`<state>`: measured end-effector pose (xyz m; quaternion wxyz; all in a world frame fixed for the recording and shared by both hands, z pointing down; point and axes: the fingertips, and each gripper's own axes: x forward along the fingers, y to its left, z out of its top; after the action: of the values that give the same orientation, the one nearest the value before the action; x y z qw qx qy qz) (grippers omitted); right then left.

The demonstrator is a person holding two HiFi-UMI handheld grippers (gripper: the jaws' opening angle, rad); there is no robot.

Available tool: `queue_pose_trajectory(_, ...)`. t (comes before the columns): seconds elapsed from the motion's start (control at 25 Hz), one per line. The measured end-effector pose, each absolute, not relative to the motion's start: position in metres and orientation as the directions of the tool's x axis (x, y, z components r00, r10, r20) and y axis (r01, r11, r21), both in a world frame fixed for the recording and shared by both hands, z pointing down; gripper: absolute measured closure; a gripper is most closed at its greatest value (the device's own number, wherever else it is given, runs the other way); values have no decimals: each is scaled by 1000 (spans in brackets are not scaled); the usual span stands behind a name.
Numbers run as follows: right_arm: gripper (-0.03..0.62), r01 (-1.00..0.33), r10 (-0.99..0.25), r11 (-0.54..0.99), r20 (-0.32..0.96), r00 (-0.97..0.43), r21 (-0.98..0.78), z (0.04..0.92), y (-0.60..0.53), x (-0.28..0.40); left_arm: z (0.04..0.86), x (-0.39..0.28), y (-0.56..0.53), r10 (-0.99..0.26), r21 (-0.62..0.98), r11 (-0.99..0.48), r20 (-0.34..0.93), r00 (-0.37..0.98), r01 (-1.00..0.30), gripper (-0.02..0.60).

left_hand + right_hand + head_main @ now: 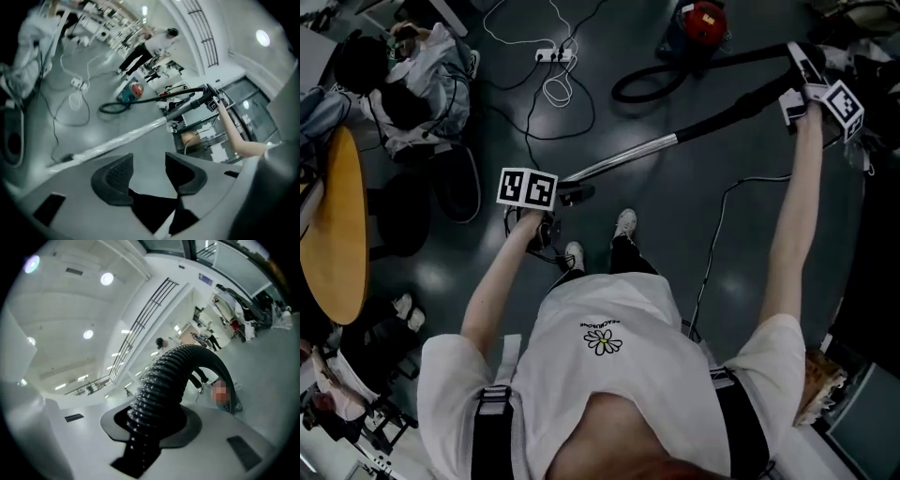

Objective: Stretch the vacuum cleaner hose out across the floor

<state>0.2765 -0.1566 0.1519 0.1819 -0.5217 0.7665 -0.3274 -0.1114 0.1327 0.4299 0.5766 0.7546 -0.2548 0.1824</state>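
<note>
Hose (164, 380) is clamped tight in the right claw (150, 420), up near where it meets the wand. That arm's held out high and wide, I'd guess so the slack can be dragged away from the machine. The left claw (149, 161) hangs low with its jaws apart and nothing in them, near the bottom end of the metal wand (619, 159), probably ready to steady it. Farther out, the hose loops on the floor (675, 216) back to the red vacuum (703, 21), so it's not stretched yet.
</note>
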Motion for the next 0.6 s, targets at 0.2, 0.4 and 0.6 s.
queue_pose_trajectory(0.2, 470, -861, -809, 431, 308, -501, -270, 143, -147, 178, 353, -140, 31, -462, 502, -483, 550, 696, -717, 364)
queue_pose_trajectory(0.4, 470, -695, -768, 527, 624, -145, 488, 140, -120, 174, 223, -98, -60, -654, 63, -699, 345, 673, -712, 364)
queue_pose_trajectory(0.6, 471, -222, -820, 487, 530, 217, 845, 86, -104, 241, 99, -7, -107, -707, -280, -699, 136, 694, -658, 362)
